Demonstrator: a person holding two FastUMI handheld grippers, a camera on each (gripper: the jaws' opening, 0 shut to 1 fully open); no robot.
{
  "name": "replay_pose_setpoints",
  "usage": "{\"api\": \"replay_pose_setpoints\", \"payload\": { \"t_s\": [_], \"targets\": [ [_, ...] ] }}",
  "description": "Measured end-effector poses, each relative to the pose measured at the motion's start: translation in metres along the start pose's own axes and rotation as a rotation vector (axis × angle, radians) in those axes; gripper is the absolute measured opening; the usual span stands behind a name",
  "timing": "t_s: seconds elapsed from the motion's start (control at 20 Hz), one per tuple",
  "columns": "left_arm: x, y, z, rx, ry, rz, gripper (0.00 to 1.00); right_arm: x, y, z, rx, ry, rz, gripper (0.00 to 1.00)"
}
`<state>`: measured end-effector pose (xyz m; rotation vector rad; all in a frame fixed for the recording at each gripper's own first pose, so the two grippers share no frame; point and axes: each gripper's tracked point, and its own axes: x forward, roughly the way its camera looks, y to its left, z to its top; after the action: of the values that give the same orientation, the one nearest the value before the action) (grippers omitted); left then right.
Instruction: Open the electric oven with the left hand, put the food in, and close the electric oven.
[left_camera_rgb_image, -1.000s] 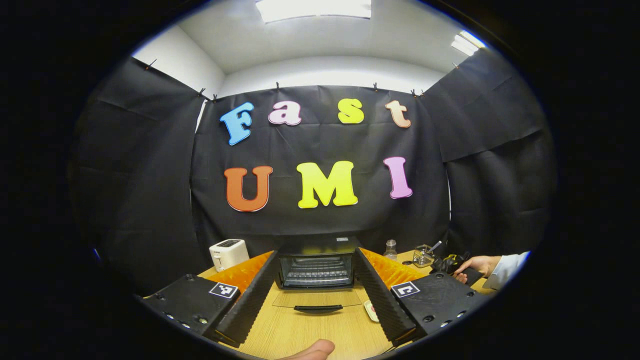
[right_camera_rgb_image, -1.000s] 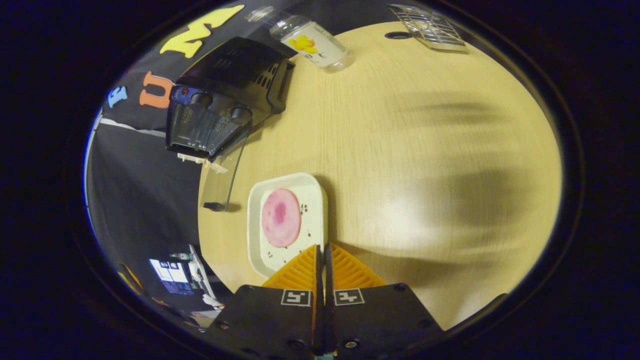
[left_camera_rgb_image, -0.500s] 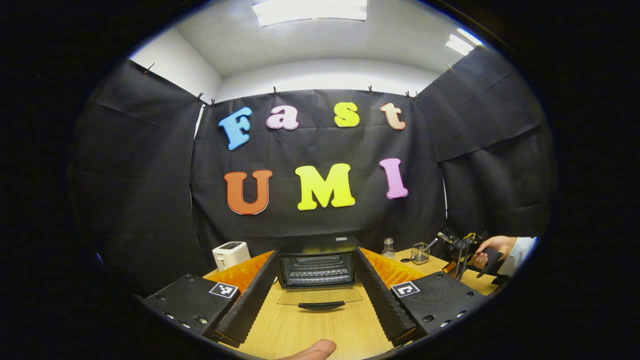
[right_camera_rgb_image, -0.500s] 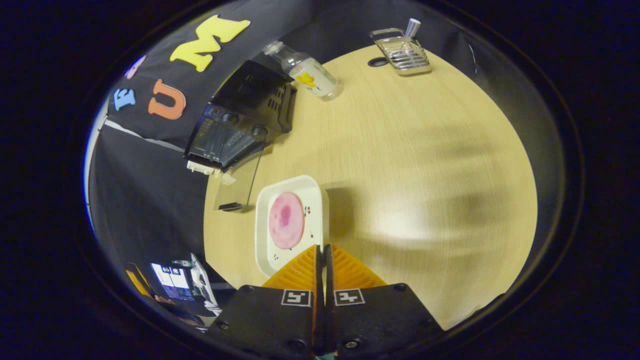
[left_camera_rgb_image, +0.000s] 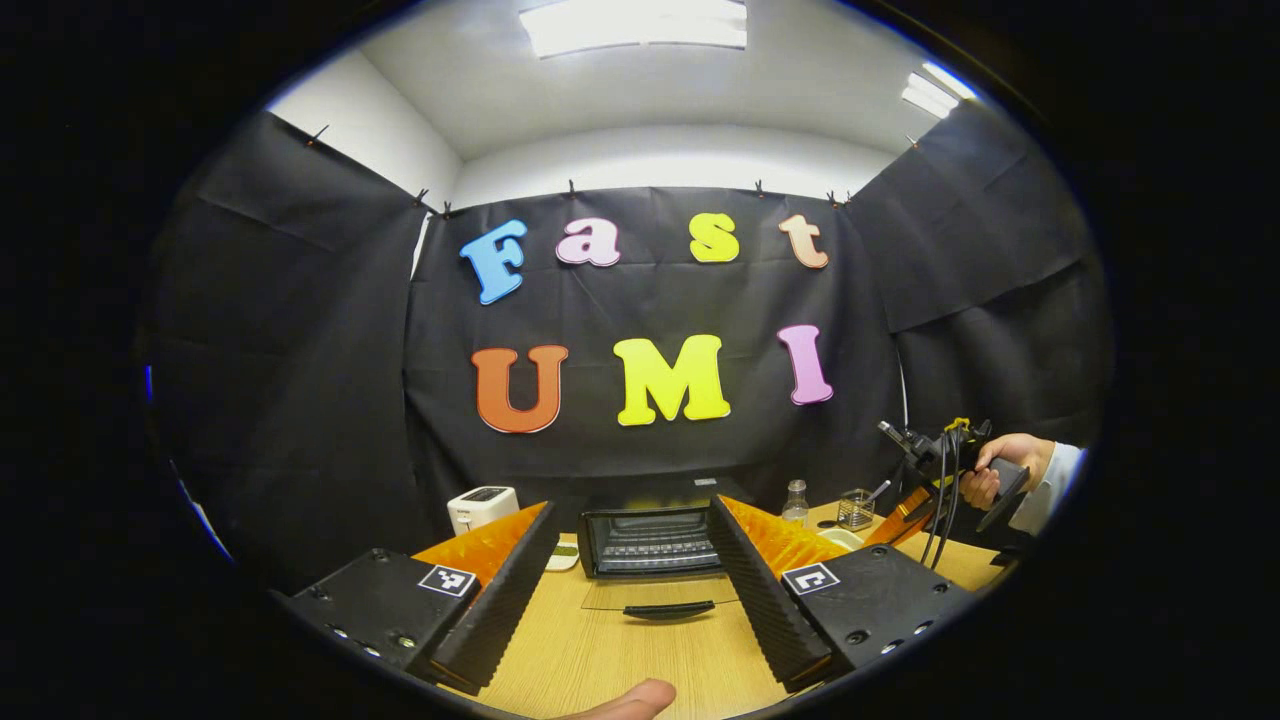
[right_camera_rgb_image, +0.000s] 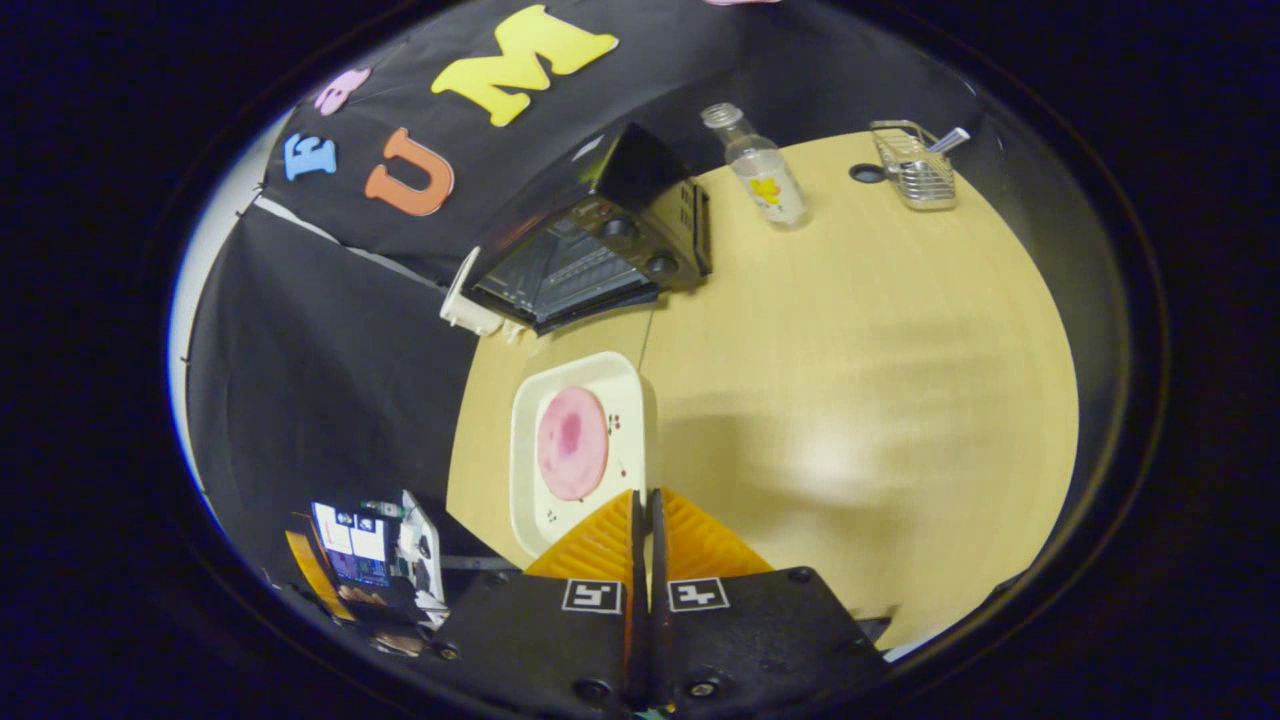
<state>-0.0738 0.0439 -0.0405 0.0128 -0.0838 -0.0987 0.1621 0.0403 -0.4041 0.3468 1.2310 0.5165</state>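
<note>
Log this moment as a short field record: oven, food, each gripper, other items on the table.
oven: door folded down, open, rack visible inside
plate: white, square, held at its rim, above the table
food: pink round slice on the plate
right gripper: shut on the plate's edge
left gripper: open, empty, facing the oven
table: bottle, wire rack, white toaster

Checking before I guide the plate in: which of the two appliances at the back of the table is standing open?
The black electric oven, its glass door folded down flat on the table. The white toaster to its left has no door.
</note>
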Motion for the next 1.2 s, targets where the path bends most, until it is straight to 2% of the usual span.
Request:
{"api": "replay_pose_setpoints", "payload": {
  "t_s": [0.25,0.35,0.45,0.65,0.75,0.8,1.0,1.15,1.2],
  "targets": [
    [-0.008,0.018,-0.009,0.001,0.017,0.004,0.95,0.004,0.001,0.009,-0.007,0.008,0.031,0.01],
    [-0.008,0.028,-0.010,0.006,0.016,0.021,0.95,-0.002,0.002,0.020,0.029,0.002,0.037,0.01],
    [-0.010,0.038,-0.012,0.006,0.014,0.035,0.95,0.007,0.022,0.016,0.066,0.009,0.055,0.04],
    [-0.014,0.056,-0.017,0.029,0.019,0.069,0.95,0.044,0.050,0.013,0.111,0.005,0.064,0.01],
    [-0.014,0.062,-0.020,0.061,0.013,0.093,0.95,0.070,0.060,0.026,0.127,-0.020,0.054,0.04],
    [-0.013,0.062,-0.023,0.067,0.015,0.095,0.95,0.079,0.061,0.031,0.138,-0.036,0.048,0.01],
    [-0.011,0.059,-0.032,0.056,0.030,0.083,0.95,0.112,0.057,0.050,0.189,-0.098,0.019,0.04],
    [-0.006,0.059,-0.037,0.049,0.044,0.080,0.95,0.132,0.046,0.080,0.239,-0.208,0.000,0.01],
    [-0.006,0.059,-0.041,0.051,0.052,0.080,0.95,0.138,0.042,0.089,0.261,-0.246,-0.011,0.04]
  ]
}}
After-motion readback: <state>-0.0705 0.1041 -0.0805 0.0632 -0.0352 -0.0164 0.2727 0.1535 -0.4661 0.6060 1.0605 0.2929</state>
